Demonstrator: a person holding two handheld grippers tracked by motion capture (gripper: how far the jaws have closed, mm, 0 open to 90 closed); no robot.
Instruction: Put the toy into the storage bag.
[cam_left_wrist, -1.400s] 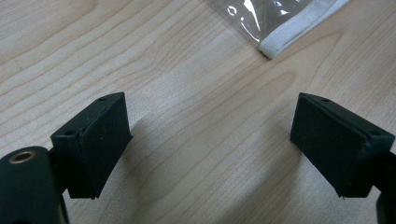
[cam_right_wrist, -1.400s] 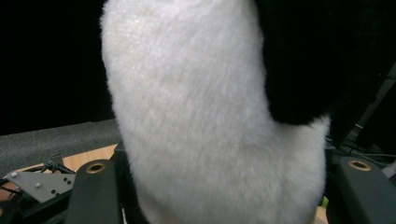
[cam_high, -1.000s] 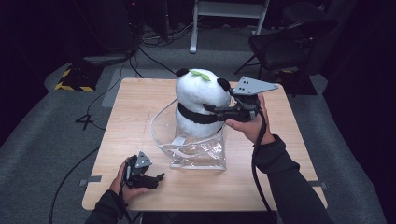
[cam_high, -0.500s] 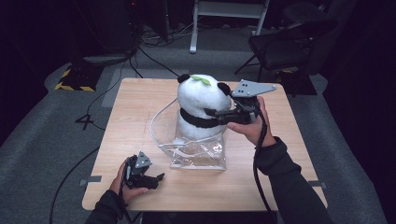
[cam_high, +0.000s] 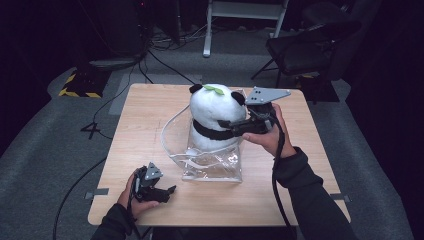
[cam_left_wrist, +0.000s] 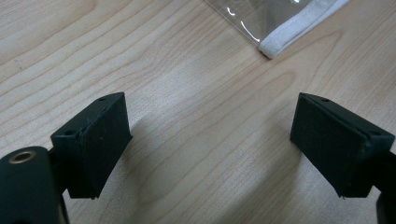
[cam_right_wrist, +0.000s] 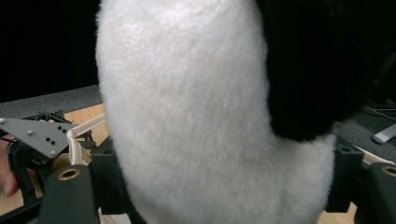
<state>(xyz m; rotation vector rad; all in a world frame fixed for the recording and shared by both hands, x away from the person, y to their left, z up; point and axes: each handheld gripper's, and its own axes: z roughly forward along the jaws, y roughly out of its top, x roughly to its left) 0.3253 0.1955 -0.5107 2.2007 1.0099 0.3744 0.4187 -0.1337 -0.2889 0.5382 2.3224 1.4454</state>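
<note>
On the wooden counter (cam_high: 150, 115), a panda toy (cam_high: 216, 112) stands in a clear bag (cam_high: 212, 167) with my right claw around it.

At the near left my left claw (cam_left_wrist: 208, 140) rests released on bare wood, jaws wide apart and empty, the bag's white-edged corner just ahead of it. Mid-counter the bag lies flat with its white strap looped to the left; the panda's base sits in its mouth. My right claw (cam_high: 235, 127) is clenched on the toy at its black neck band, the plush bulging between the jaws. I judge the toy light and soft, so it will squash; the neck looks the firmest hold. The bag looks floppy and slippery, best pinched at its trimmed edge. Around the counter: grey carpet, cables, a chair (cam_high: 310, 45) behind, a dark room.
</note>
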